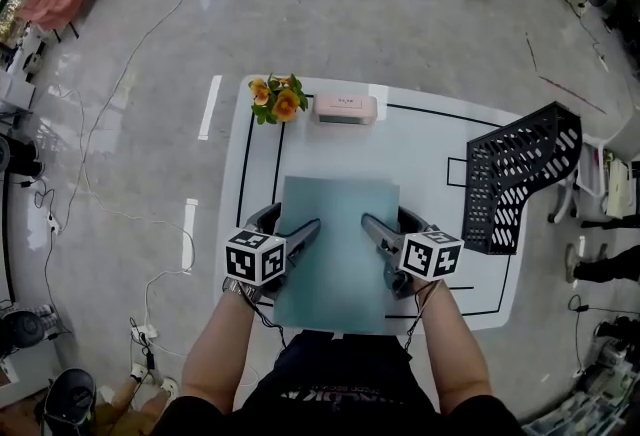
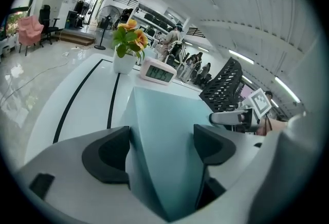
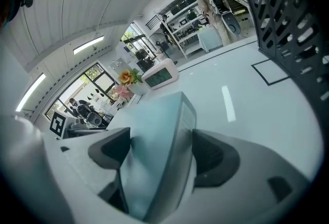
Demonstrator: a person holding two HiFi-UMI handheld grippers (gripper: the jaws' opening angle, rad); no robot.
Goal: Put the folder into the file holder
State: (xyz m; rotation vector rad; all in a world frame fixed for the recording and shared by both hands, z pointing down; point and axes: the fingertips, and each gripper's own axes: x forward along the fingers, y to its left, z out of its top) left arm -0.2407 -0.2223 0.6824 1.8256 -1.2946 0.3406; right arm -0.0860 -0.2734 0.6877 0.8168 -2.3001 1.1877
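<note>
A white table (image 1: 430, 154) marked with black outlines stands on a grey polished floor (image 1: 150, 54) strewn with cables, and you are working at its near edge. The black perforated file holder (image 1: 515, 179) stands at the table's right end; take it as your reference.

The pale teal folder (image 1: 335, 254) lies flat on the table to the left of the file holder and apart from it, with bare tabletop between the two. Its near edge reaches the table's edge in front of you.

Your right gripper (image 1: 388, 216) sits at the side of the folder that faces the file holder. Its jaws are spread wide and straddle that side edge: one jaw lies over the folder's top, the other just outside it. In the right gripper view the folder fills most of the gap between the two dark pads, but neither pad shows a squeeze on it.

Your left gripper (image 1: 290, 217) is at the folder's other side, the one away from the file holder, and mirrors the right. Its jaws are also apart, with the folder's edge between them and no visible pinch.

Further left of the file holder, along the table's far edge, stand a pink clock (image 1: 345, 108) and, just beyond it, a small pot of orange flowers (image 1: 278, 101).
</note>
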